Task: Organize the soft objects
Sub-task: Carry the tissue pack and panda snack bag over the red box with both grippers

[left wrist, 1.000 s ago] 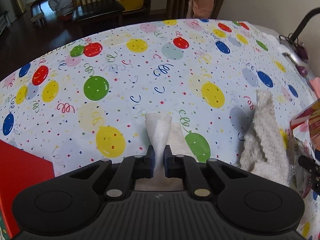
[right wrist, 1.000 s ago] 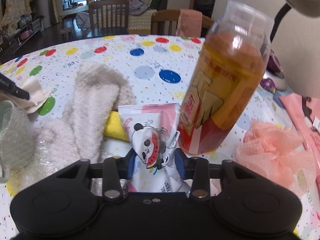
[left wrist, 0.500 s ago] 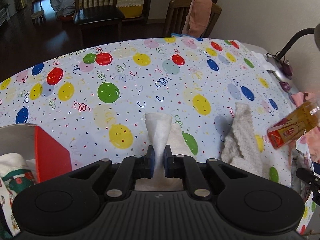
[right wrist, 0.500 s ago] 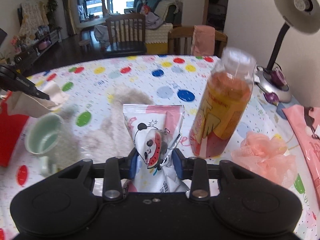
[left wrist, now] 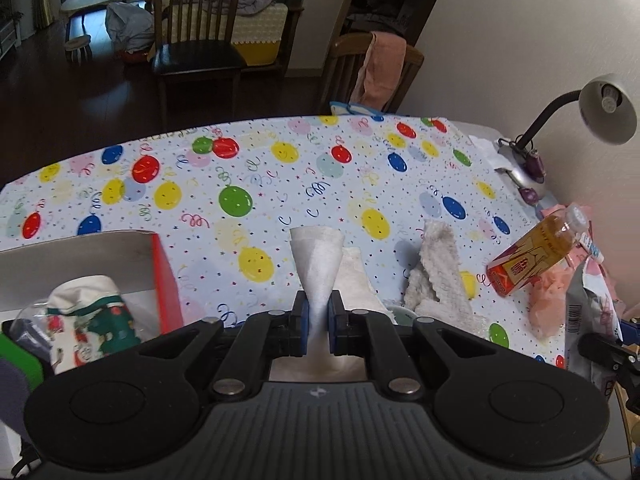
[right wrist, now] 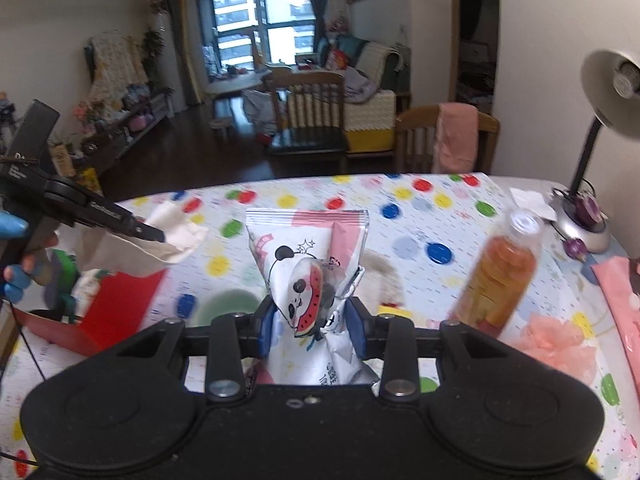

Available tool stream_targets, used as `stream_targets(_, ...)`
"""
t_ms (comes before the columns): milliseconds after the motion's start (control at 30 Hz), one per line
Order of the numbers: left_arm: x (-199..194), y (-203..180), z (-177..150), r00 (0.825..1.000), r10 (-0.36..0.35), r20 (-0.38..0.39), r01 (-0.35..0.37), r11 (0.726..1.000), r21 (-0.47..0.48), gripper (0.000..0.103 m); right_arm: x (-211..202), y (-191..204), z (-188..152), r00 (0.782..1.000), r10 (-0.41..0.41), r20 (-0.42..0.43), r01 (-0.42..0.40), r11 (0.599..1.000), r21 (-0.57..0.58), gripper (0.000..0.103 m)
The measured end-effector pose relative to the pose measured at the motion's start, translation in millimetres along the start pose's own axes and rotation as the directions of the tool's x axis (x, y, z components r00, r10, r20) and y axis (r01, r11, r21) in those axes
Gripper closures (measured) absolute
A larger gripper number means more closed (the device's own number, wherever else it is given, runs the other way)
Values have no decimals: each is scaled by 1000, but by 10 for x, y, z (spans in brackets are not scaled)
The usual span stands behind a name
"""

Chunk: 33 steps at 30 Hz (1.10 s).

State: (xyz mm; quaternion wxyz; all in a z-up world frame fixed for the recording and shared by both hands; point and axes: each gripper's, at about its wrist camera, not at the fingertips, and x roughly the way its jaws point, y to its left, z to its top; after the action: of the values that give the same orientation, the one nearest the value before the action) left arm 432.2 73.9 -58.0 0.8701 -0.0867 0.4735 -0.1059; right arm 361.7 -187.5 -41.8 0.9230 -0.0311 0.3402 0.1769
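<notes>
My left gripper (left wrist: 316,312) is shut on a white folded cloth (left wrist: 316,256), which fans out above the pads and hangs clear of the balloon-print table (left wrist: 280,184). In the right wrist view the same cloth (right wrist: 176,240) hangs from that gripper at the left, above a red box (right wrist: 116,308). My right gripper (right wrist: 310,320) is shut on a panda-print snack packet (right wrist: 308,240), held upright above the table. The red box (left wrist: 164,280) holds a printed fabric bag (left wrist: 84,320).
A fluffy white towel (left wrist: 436,276) lies right of centre. An orange drink bottle (right wrist: 500,276) stands at the right beside a pink mesh puff (right wrist: 556,344). A desk lamp (right wrist: 580,224) sits at the far right. A blurred green cup (right wrist: 228,308) is below the packet.
Both grippers have risen and drawn back from the table, each keeping its hold. The red box has come into the left wrist view at lower left.
</notes>
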Motion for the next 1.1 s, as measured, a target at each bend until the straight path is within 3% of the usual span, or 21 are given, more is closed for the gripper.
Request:
stream_targets(633,-1191,807,-386,991,73,111,-61,993,-101,94,-57,1236,337,980,201,-2,-200,973,-115,66)
stream_targets(1100,-1542,1662,-716,976,176,129,-147,967,-206,94,383,2188,445,957,282,-67,-290,943,-163,66)
